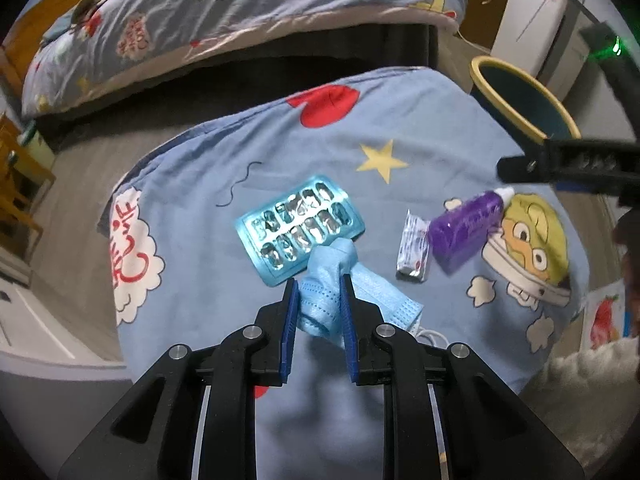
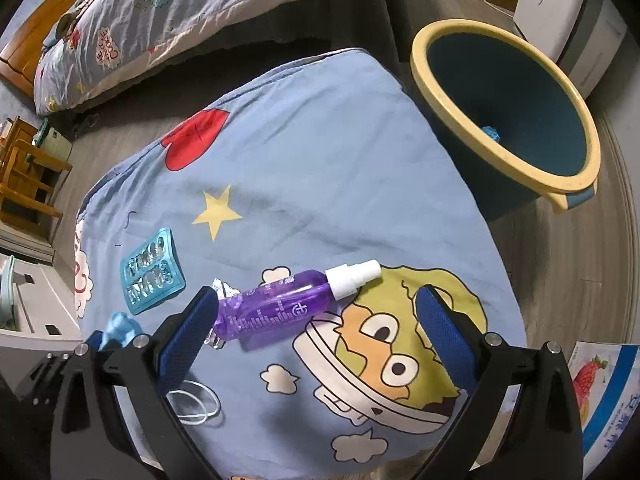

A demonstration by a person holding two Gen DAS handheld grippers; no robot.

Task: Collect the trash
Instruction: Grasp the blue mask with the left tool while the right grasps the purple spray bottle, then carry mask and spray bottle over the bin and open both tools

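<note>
My left gripper (image 1: 320, 290) is shut on a crumpled light-blue face mask (image 1: 326, 272) lying on a blue cartoon-print cover (image 1: 400, 128). The mask's white ear loops (image 2: 196, 404) trail on the cover. A blue blister pack (image 1: 298, 228) lies just beyond the mask. To the right are a silver foil wrapper (image 1: 414, 248) and a purple spray bottle (image 1: 464, 228) on its side. My right gripper (image 2: 318, 300) stands open over that bottle (image 2: 280, 304), with its left finger beside the bottle's base and the wrapper (image 2: 222, 286). Its pads are not touching the bottle.
A dark blue bin with a yellow rim (image 2: 568, 186) stands on the floor past the cover's far right corner, with a small blue item inside. A bed (image 1: 240, 12) lies behind, wooden furniture at left, a white unit (image 2: 580, 20) at top right. A strawberry leaflet (image 2: 596, 376) lies at right.
</note>
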